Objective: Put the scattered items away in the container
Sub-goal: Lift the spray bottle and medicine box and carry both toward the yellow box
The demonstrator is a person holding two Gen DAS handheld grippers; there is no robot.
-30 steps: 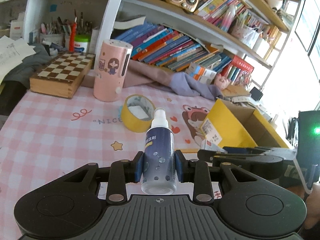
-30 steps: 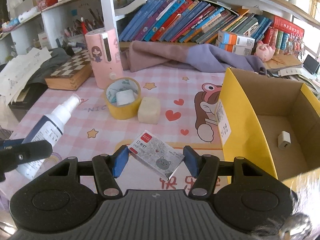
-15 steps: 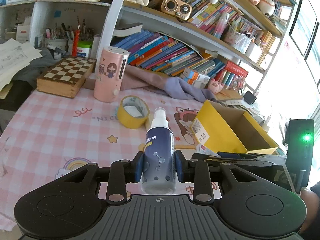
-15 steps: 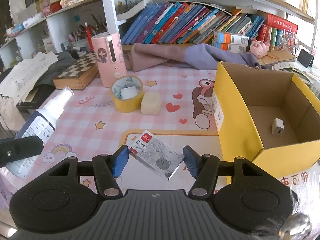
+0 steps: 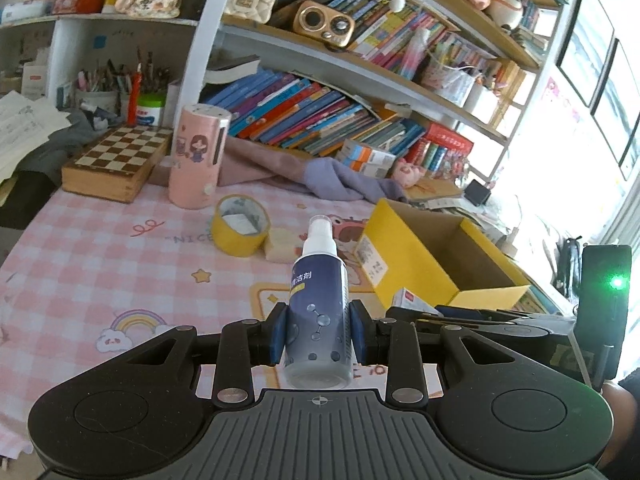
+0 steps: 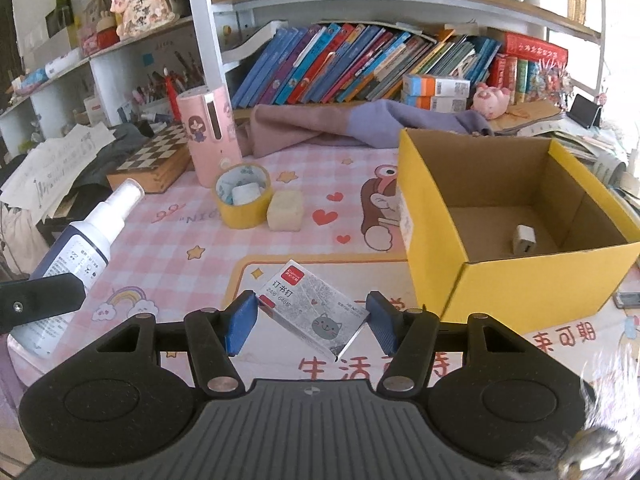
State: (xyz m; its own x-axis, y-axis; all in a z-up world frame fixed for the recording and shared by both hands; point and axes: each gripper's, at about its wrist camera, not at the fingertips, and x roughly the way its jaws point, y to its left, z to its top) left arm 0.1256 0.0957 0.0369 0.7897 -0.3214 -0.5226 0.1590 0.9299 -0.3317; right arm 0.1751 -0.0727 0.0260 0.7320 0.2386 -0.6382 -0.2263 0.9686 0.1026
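My left gripper (image 5: 318, 334) is shut on a dark blue spray bottle (image 5: 319, 312) with a white nozzle, held above the pink checked tablecloth; the bottle also shows in the right wrist view (image 6: 76, 256). My right gripper (image 6: 311, 320) is shut on a small grey staple box (image 6: 312, 310) with a cat print, held tilted above the table. The open yellow cardboard box (image 6: 516, 276) stands to the right, with a small white charger (image 6: 524, 239) inside. It also shows in the left wrist view (image 5: 404, 256).
A yellow tape roll (image 6: 242, 196) with a white item inside and a cream block (image 6: 285, 211) lie mid-table. A pink cylinder (image 6: 210, 132), a chessboard box (image 6: 154, 162), crumpled cloth (image 6: 360, 124) and bookshelves stand behind. A phone (image 6: 628, 299) lies by the box.
Both grippers have risen and pulled back from the table with their loads; the table and yellow box look farther below. Grips are unchanged.
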